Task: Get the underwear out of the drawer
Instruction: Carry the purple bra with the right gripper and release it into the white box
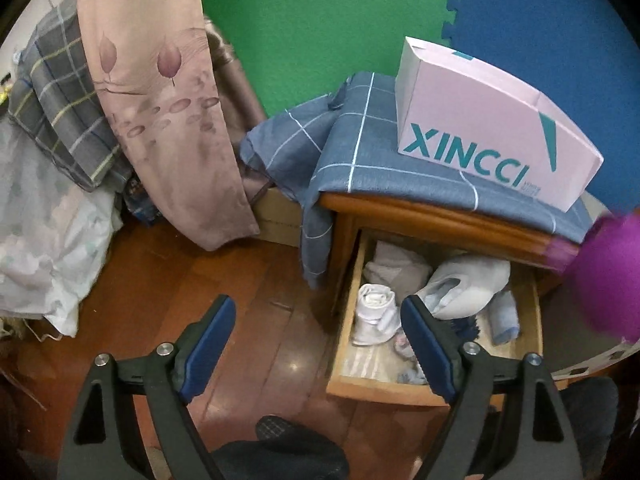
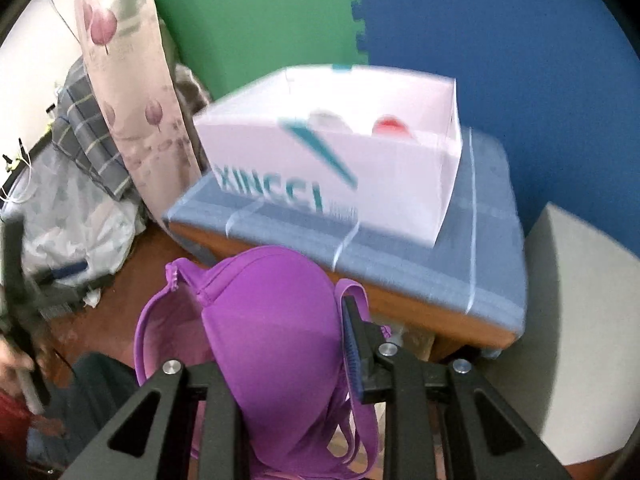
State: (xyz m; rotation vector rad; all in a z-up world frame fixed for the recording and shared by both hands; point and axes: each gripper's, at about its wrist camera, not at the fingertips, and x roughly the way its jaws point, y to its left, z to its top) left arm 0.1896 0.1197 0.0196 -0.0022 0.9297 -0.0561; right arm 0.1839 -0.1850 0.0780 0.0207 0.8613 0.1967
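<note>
A purple bra (image 2: 272, 320) sits between the fingers of my right gripper (image 2: 280, 344), which is shut on it and holds it up in front of the nightstand; it shows as a purple blur in the left wrist view (image 1: 608, 276). The wooden drawer (image 1: 400, 390) is pulled open, with rolled white underwear (image 1: 376, 312), a pale blue bra (image 1: 468, 284) and other folded pieces inside. My left gripper (image 1: 316, 312) is open and empty above the floor, its right finger over the drawer's left part.
A pink XINCCI box (image 1: 492, 124) stands open on the blue checked cloth (image 1: 360, 160) covering the nightstand (image 2: 400, 300). A floral curtain (image 1: 160, 92), plaid bedding (image 1: 60, 96) and bags lie left. Wooden floor (image 1: 248, 300) lies below.
</note>
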